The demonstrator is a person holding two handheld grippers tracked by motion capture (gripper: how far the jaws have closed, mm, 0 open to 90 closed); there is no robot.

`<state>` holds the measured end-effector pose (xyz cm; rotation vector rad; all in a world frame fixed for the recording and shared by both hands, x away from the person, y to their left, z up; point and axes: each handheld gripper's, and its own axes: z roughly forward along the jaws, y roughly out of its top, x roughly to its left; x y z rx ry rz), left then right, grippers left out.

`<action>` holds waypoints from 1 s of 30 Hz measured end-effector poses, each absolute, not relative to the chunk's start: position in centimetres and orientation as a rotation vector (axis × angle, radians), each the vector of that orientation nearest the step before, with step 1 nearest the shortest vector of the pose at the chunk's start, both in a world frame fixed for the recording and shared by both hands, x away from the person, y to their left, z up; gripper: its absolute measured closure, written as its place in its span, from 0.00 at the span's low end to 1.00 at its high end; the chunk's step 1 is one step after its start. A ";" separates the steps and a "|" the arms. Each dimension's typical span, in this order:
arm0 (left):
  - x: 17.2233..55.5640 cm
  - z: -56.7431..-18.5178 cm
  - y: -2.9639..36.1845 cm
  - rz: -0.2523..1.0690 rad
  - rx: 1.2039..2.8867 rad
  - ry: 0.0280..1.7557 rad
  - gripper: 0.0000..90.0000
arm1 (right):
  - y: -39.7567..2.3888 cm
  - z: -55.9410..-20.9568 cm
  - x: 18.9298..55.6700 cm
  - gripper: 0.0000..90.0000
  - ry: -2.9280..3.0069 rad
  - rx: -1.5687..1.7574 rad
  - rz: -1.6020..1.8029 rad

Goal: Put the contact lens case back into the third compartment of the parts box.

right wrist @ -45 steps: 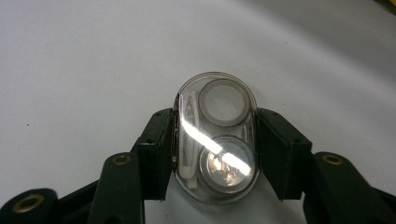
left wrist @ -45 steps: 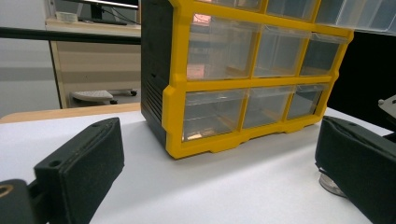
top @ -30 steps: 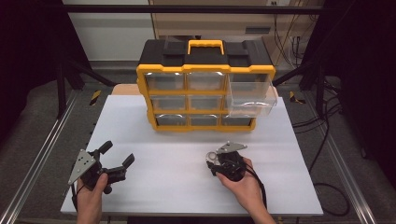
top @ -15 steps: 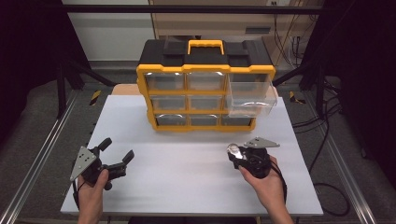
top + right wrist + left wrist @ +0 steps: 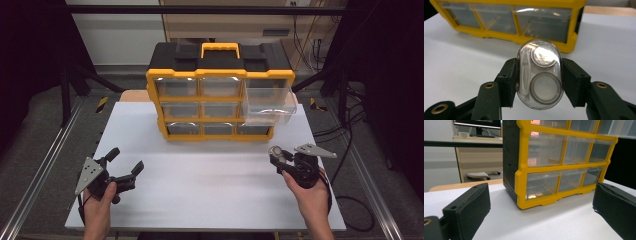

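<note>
My right claw (image 5: pixel 537 82) is clamped on a small clear case (image 5: pixel 539 75), one pad on each long side, and I hold it just above the white table (image 5: pixel 210 180), near the right front corner of the organizer (image 5: pixel 220 90) and below its one pulled-out drawer (image 5: pixel 270 102). The case is an oval capsule of hard see-through plastic with two round wells inside, one above the other, and a thin pale piece lying along one edge. I judge it very light and stiff, but smooth and curved, so it could squirt out if I squeeze unevenly; the foam-faced pads across its flatter middle look like the right hold, and I would not press harder, since thin shells like this can crack. My left claw (image 5: pixel 125 167) stands wide and holds nothing, low over the near left of the table, its jaws pointed toward the organizer. That box is glossy yellow frame with a black top and handle, three rows of three clear drawers, all square-edged and rigid; the lowest drawers sit close to the tabletop, which is matte and slightly grainy
</note>
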<state>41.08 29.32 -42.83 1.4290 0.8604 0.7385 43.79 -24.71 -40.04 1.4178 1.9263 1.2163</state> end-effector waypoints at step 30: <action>40.1 -42.7 31.6 0.734 1.398 0.863 0.01 | -29.9 -27.6 41.8 0.55 1.689 1.284 1.315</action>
